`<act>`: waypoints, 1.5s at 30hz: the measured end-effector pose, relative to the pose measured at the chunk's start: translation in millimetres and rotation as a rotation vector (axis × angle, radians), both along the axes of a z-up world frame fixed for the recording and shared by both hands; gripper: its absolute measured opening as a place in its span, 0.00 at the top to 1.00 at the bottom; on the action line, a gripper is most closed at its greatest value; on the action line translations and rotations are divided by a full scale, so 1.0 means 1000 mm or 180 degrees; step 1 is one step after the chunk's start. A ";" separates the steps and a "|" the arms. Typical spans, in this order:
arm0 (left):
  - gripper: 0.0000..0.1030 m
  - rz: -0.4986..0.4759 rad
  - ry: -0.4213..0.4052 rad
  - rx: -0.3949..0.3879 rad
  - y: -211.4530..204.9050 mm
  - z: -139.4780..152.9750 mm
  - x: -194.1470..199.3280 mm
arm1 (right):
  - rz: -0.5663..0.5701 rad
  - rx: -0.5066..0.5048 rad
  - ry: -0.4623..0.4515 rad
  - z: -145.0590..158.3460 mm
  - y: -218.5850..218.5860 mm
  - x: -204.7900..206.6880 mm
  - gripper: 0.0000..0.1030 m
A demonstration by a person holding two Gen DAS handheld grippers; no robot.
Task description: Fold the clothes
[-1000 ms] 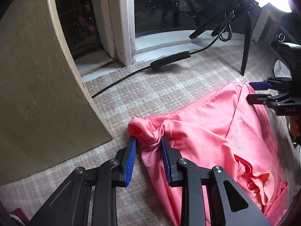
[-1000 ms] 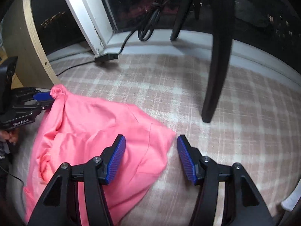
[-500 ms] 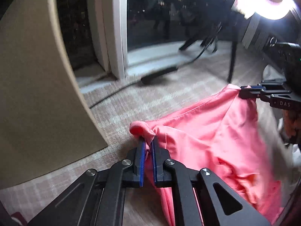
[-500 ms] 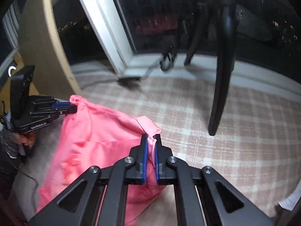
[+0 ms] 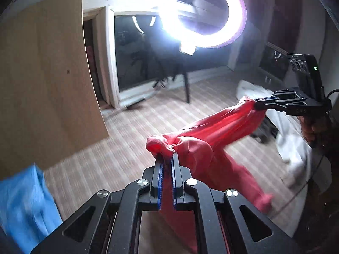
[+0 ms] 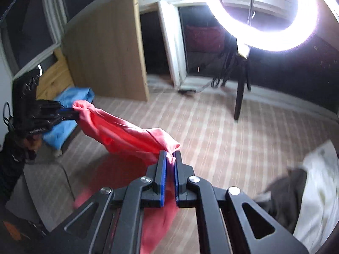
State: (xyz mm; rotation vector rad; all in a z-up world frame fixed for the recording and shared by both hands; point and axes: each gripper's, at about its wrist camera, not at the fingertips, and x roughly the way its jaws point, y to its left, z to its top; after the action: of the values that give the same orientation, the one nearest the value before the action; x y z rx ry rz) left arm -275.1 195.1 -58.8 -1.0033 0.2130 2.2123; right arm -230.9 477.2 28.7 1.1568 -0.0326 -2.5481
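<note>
Pink garment (image 5: 214, 127) pinched between left gripper (image 5: 167, 158) and right gripper (image 6: 170, 154), ring light (image 5: 203, 12), blue cloth (image 6: 70, 101) beside.

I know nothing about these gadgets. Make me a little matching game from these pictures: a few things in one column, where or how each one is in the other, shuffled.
Things:
1. pink garment
2. blue cloth
3. ring light
4. wooden board

States:
A. glowing overhead
B. stretched in the air between the left gripper and right gripper
C. standing upright beside the doorway
D. lying in a heap behind the left gripper

Pairs: 1-B, 2-D, 3-A, 4-C
</note>
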 end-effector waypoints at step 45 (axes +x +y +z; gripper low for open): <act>0.84 -0.0094 -0.0849 -0.0340 -0.051 -0.105 0.151 | 0.1347 -0.0392 -0.1138 -0.117 -0.189 0.068 0.82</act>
State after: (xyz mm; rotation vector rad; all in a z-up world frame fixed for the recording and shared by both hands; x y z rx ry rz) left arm -123.7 144.0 -163.8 -1.3319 0.2244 2.0320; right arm -162.7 287.8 -88.3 1.3859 -0.0270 -1.9287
